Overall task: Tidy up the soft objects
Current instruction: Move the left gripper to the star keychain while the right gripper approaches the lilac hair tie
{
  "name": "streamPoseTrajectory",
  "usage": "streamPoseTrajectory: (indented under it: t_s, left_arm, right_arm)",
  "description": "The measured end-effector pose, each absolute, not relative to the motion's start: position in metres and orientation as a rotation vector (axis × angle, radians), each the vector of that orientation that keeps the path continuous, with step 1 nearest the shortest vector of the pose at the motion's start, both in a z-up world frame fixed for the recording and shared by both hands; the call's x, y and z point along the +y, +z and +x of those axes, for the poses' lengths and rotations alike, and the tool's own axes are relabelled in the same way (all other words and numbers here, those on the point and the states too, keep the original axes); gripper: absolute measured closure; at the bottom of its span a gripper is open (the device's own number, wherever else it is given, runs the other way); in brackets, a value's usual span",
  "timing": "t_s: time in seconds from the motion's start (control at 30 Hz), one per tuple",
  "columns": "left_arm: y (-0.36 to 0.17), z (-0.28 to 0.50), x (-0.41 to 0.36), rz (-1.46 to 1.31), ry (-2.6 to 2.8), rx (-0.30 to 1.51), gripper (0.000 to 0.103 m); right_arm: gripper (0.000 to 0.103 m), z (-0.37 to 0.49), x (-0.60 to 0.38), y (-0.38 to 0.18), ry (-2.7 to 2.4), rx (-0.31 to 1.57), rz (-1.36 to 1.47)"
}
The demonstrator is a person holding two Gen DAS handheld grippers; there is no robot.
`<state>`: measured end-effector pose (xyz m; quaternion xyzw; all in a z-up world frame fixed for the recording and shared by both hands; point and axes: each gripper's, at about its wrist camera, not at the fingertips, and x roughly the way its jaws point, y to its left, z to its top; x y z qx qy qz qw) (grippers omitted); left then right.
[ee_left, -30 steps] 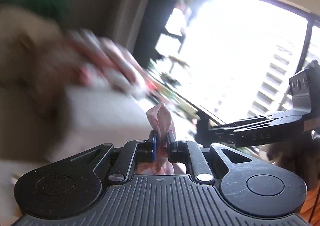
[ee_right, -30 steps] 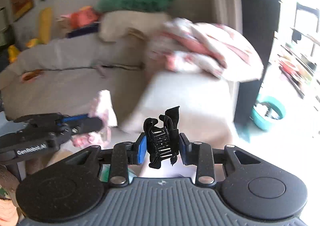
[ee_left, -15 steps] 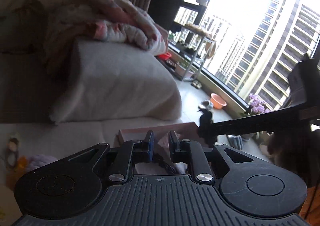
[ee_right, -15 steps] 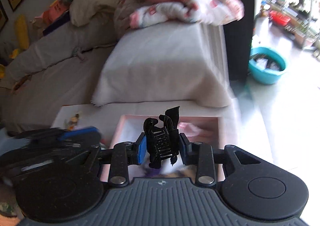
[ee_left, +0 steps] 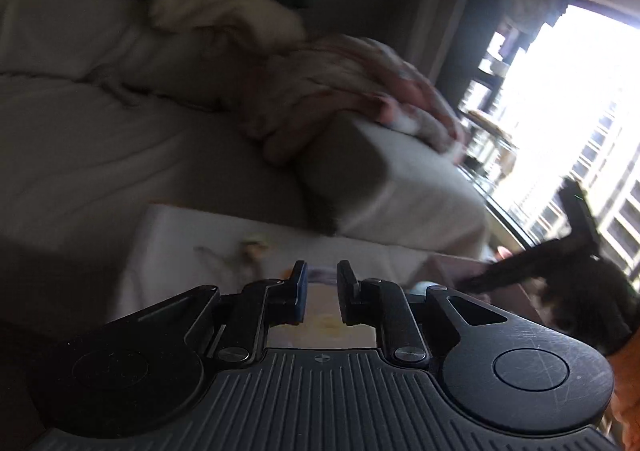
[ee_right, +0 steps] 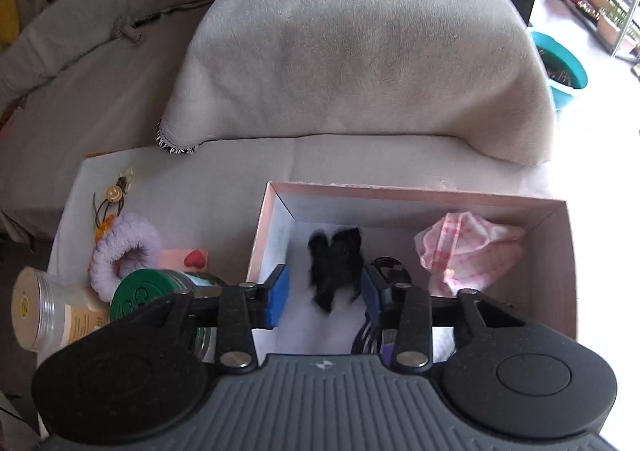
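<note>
Hair claw dropped into the pink box

Clutter lay at the left on the white table (ee_right: 76,187): a clear plastic jar (ee_right: 48,315), a green-lidded tin (ee_right: 160,291) and a fluffy lilac scrunchie (ee_right: 124,251). Right of these, the right hand-held gripper (ee_right: 326,293) hung over the open pink cardboard box (ee_right: 400,193), its jaws opening; the black plastic hair claw (ee_right: 336,271) sat blurred between the pads, seemingly free of them. A pink checked cloth (ee_right: 468,255) lay further right inside. The left hand-held gripper (ee_left: 320,293) was nearly clenched and empty. The step in hand looked like release; next, lifting clear and fetching the scrunchie. A second earlier the claw was clamped above the sofa, and the left gripper pinched the pink cloth.
</note>
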<state>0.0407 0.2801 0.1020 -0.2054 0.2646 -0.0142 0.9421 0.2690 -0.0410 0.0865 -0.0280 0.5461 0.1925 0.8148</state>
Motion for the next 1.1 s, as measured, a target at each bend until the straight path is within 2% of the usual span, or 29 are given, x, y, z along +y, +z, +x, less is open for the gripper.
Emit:
streamPoseTrajectory:
  t_s: [0.17, 0.3, 0.43, 0.53, 0.73, 0.9, 1.1]
  left_arm:
    - [0.097, 0.031, 0.329, -0.501, 0.049, 0.546, 0.086]
    - [0.097, 0.058, 0.348, -0.573, 0.034, 0.652, 0.086]
    - [0.1, 0.094, 0.342, -0.491, -0.022, 0.71, 0.086]
    - [0.104, 0.127, 0.33, -0.427, -0.093, 0.796, 0.086]
    - [0.088, 0.191, 0.315, -0.35, -0.101, 0.984, 0.086]
    - [0.066, 0.242, 0.301, -0.275, -0.087, 1.087, 0.086]
    - [0.043, 0.273, 0.285, -0.106, -0.015, 1.177, 0.083]
  right_arm:
    - [0.059, 0.249, -0.032, 0.127, 0.393, 1.092, -0.08]
    - [0.059, 0.226, -0.006, 0.185, 0.498, 0.97, -0.029]
    - [0.057, 0.21, 0.031, 0.239, 0.651, 0.85, 0.077]
    - [0.054, 0.208, 0.055, 0.263, 0.758, 0.835, 0.102]
    - [0.054, 0.215, 0.07, 0.244, 0.808, 0.872, 0.04]
    - [0.054, 0.231, 0.054, 0.209, 0.793, 0.972, 0.047]
    - [0.054, 0.243, 0.039, 0.18, 0.751, 1.0, 0.02]
